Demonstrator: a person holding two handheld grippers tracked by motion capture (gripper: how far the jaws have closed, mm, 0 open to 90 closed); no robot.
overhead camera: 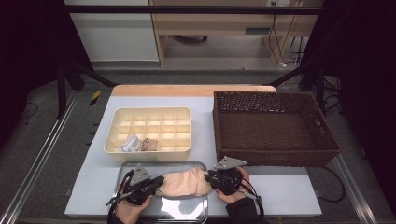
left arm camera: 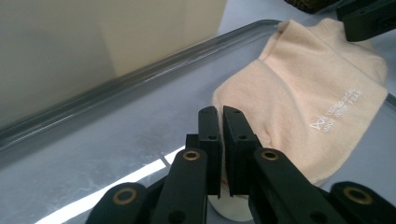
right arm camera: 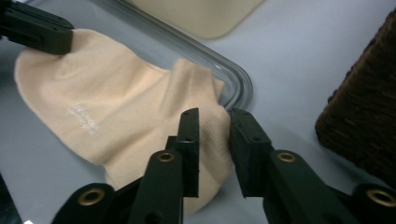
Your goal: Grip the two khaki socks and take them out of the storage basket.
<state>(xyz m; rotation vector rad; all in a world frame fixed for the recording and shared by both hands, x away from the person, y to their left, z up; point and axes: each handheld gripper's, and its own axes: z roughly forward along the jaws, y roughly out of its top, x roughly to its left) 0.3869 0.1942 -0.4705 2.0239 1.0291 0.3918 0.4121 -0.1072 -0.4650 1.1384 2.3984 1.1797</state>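
A beige sock [overhead camera: 184, 183] lies stretched across a shiny metal tray [overhead camera: 187, 210] at the table's near edge. My left gripper [overhead camera: 159, 183] is at its left end. In the left gripper view its jaws [left arm camera: 220, 112] stand almost together, pinching the sock's [left arm camera: 303, 93] edge. My right gripper [overhead camera: 208, 177] is at the other end. In the right gripper view its jaws [right arm camera: 212, 114] stand apart around the ribbed cuff of the sock [right arm camera: 116, 107] without pressing on it. Small white lettering marks the sock's side.
A cream divided organizer box [overhead camera: 149, 128] stands just behind the tray, with a white rolled sock [overhead camera: 130, 143] and a beige one [overhead camera: 148, 144] in its front cells. A dark wicker basket [overhead camera: 275, 128] sits to the right, close to my right gripper.
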